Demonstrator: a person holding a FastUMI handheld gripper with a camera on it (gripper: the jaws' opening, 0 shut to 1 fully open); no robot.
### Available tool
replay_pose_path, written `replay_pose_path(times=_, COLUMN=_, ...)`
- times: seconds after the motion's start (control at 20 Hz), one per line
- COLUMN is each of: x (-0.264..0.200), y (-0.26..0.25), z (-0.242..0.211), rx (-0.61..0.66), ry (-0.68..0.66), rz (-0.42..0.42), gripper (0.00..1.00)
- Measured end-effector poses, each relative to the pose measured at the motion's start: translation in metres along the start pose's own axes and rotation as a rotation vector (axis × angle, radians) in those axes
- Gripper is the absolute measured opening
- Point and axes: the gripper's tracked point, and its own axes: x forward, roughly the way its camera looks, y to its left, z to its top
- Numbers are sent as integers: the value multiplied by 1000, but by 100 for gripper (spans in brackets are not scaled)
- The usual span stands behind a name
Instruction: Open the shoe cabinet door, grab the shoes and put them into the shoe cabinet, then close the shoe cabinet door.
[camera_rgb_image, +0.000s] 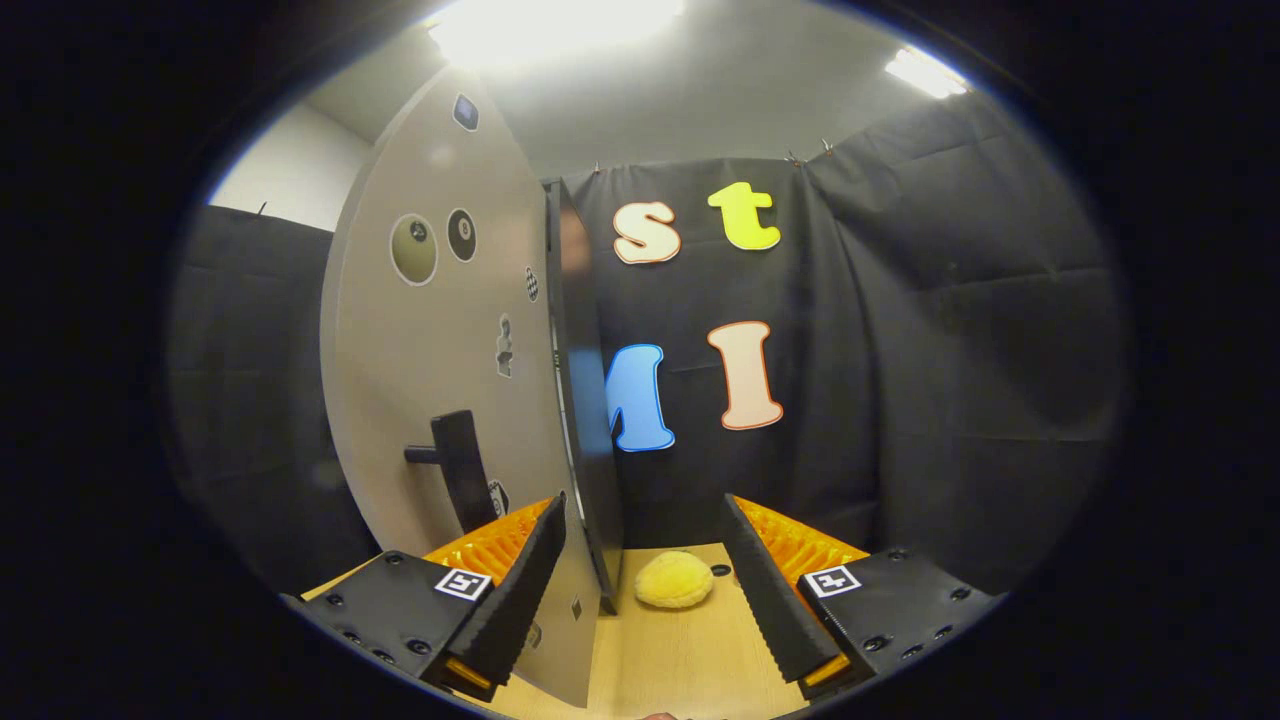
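Spread wide apart, the claw's two black ribbed fingers with orange backing (645, 590) grip nothing; the free edge of the pale beige cabinet door (440, 380) stands in the gap between them, close against the left finger, though whether that finger actually touches the panel cannot be told. The door is swung out, seen nearly edge-on, its dark edge running upward just ahead of the fingers, and a black bar handle (458, 470) juts from its face on the left, above the left finger and untouched. Round and small stickers dot the door's face. Beyond the fingertips, on the light wooden tabletop (670, 660), lies a soft yellow fluffy shoe (674, 580), roughly centred between the two fingers and just right of the door's lower edge. Black cloth hangs behind everything, with bright ceiling lights above. Judging by how things lie, the opening step looks done or nearly so, since the door stands well out from its cabinet. What remains is most of the job: taking up the yellow shoe, carrying it into the cabinet, whose inside is hidden behind the door, and swinging the door shut.
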Motion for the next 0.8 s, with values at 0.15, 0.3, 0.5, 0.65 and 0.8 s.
replay_pose_path(times=0.15, x=-7, y=7, z=-7, rx=-23, ry=16, rz=-69, gripper=97)
replay_pose_path(times=0.3, x=-12, y=9, z=-5, rx=-49, ry=13, rz=-124, gripper=96)
replay_pose_path(times=0.5, x=-13, y=22, z=-5, rx=-57, ry=27, rz=-172, gripper=96)
replay_pose_path(times=0.65, x=-17, y=45, z=-9, rx=-35, ry=21, rz=-192, gripper=96)
replay_pose_path(times=0.8, x=-17, y=72, z=-15, rx=1, ry=36, rz=-176, gripper=96)
